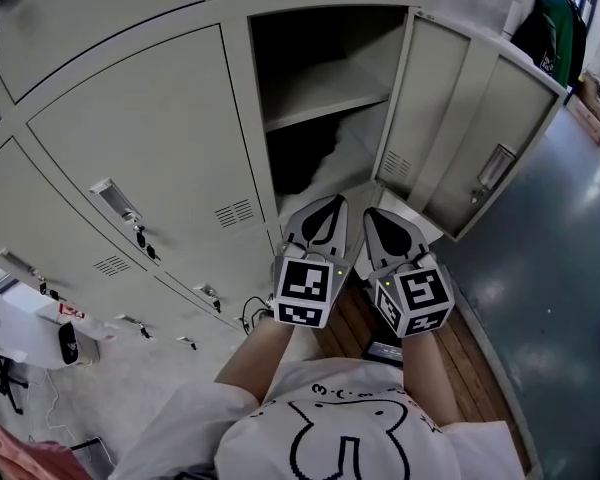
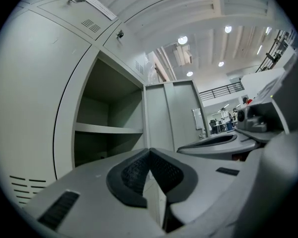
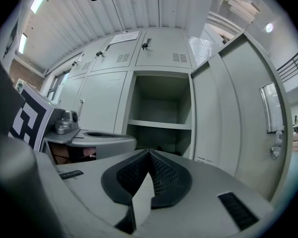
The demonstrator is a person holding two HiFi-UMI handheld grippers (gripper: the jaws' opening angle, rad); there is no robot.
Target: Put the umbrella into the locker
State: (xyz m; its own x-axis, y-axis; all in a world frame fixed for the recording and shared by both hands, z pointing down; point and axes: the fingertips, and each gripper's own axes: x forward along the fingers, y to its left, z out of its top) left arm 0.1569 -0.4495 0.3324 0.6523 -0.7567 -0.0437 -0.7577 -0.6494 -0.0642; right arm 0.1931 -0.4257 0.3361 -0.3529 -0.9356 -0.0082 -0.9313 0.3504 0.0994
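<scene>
The open locker point(image 1: 325, 98) has a shelf point(image 1: 320, 96) and its door point(image 1: 470, 118) swung out to the right. A dark shape point(image 3: 159, 149) lies low in the lower compartment; whether it is the umbrella I cannot tell. My left gripper point(image 1: 325, 205) and right gripper point(image 1: 380, 215) hover side by side just before the opening, both pointing into it. Each is shut with its tips touching and nothing between them. The left gripper view shows my left gripper point(image 2: 149, 150) facing the shelf point(image 2: 107, 129), and the right gripper view shows my right gripper point(image 3: 149, 151) facing the compartment point(image 3: 159, 113).
Closed locker doors point(image 1: 140, 138) with handles and hanging keys fill the left. A white box point(image 1: 25, 328) and a cable point(image 1: 252, 316) sit low at the left. Wooden boards point(image 1: 355, 318) lie under my arms, and a grey floor point(image 1: 550, 268) runs to the right of the open door.
</scene>
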